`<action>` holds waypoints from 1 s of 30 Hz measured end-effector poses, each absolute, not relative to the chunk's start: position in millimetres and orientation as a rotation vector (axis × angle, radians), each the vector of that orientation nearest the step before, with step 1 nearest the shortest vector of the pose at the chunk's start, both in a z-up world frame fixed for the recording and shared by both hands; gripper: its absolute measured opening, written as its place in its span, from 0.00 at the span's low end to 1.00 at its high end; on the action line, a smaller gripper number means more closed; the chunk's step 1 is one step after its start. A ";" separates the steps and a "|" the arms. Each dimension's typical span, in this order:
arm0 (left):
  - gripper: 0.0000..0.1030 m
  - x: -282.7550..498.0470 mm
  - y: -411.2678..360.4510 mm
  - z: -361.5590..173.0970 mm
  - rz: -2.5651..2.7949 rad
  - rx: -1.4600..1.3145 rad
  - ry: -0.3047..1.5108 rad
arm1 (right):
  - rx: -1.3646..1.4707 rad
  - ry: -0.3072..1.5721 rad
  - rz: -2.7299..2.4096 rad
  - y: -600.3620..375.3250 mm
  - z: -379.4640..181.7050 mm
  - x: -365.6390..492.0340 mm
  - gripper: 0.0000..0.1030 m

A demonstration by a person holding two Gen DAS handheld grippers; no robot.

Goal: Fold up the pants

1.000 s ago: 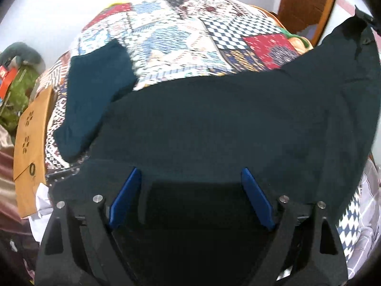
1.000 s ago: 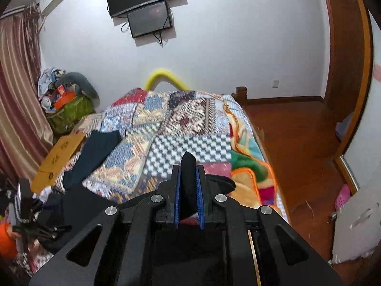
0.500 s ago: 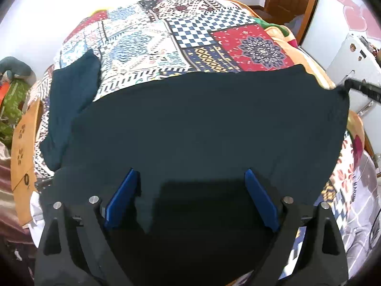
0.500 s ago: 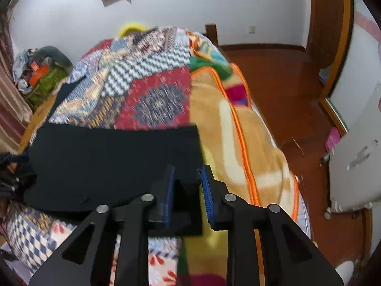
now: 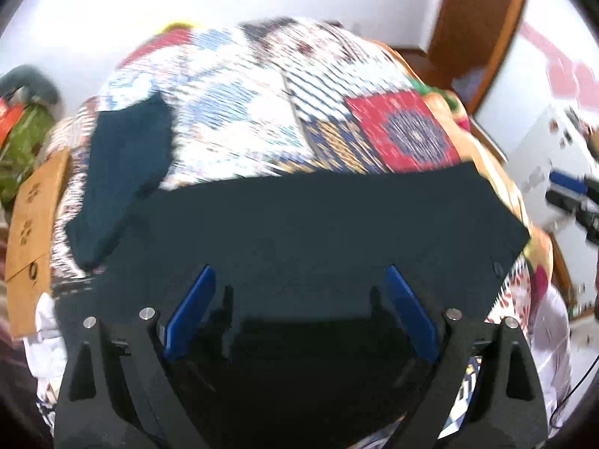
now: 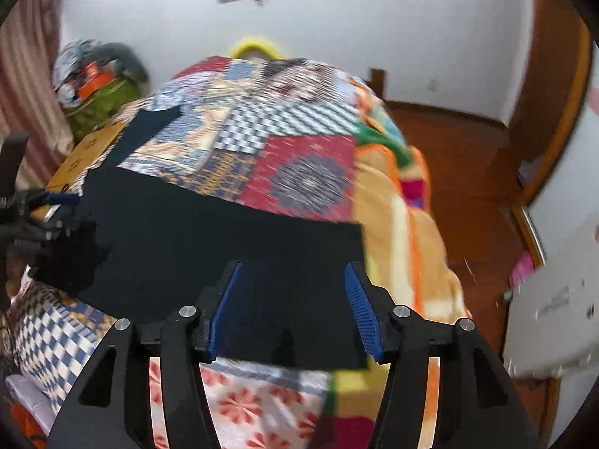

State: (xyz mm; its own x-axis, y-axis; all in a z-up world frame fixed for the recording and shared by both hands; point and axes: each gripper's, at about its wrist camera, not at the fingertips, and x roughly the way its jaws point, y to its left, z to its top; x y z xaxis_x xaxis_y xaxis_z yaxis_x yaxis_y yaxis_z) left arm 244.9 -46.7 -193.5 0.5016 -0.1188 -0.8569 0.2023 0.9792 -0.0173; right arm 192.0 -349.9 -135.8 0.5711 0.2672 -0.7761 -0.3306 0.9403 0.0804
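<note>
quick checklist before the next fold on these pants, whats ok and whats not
1. Left claw open: ok.
2. Right claw open, gripping nothing: ok.
3. Pants spread flat across the quilt: ok.
4. One leg angles off toward the far left, not lined up: not ok.
5. Near edge of the pants free of wrinkles: cannot tell, claws hide it.
6. Cardboard beside the pants, in the way: cannot tell.

- Soft, even indoor light fills both my views; the white wall (image 6: pixel 374 18) beyond my jaws reads bright.
- Motion blur smears the patchwork quilt (image 5: pixel 262 104) ahead of my jaws.
- The dark pants (image 5: pixel 318 224) under my jaws lose fold detail.
- Fisheye bends the edges, with black vignette corners.
</note>
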 end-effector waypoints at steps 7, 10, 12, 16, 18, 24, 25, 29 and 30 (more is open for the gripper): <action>0.94 237.4 76.0 -171.4 0.013 0.039 0.985 | -0.124 0.839 0.511 -265.6 -125.0 213.4 0.51; 0.94 235.2 136.7 -180.0 0.098 -0.017 1.019 | -0.150 0.832 0.579 -224.0 -124.1 223.4 0.51; 0.94 231.3 173.1 -191.8 0.163 -0.048 1.042 | -0.177 0.835 0.630 -193.8 -125.2 230.4 0.51; 0.94 224.4 226.6 -223.4 0.245 -0.122 1.091 | -0.230 0.861 0.718 -136.9 -137.2 249.3 0.51; 0.94 221.5 243.5 -238.3 0.267 -0.154 1.114 | -0.243 0.879 0.733 -116.8 -146.2 257.1 0.51; 0.94 219.8 269.7 -276.0 0.225 -0.273 1.145 | -0.271 0.962 0.822 -50.2 -175.6 288.1 0.51; 0.91 220.2 269.4 -280.3 0.211 -0.282 1.148 | -0.276 0.968 0.830 -44.0 -176.3 290.2 0.51; 0.69 223.8 264.7 -293.9 0.146 -0.330 1.171 | -0.278 1.009 0.879 -15.5 -184.7 305.1 0.51; 0.63 224.1 262.0 -296.5 0.133 -0.328 1.174 | -0.283 1.021 0.890 -8.0 -187.5 308.0 0.51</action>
State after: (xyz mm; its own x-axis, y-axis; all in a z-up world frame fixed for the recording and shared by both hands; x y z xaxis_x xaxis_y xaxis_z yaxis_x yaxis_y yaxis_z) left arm 224.1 262.0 -296.5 0.3857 -0.0678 -0.9201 -0.2716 0.9448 -0.1835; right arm 308.0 -8.0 -187.5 0.2199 0.5091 -0.8321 -0.7544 0.6295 0.1857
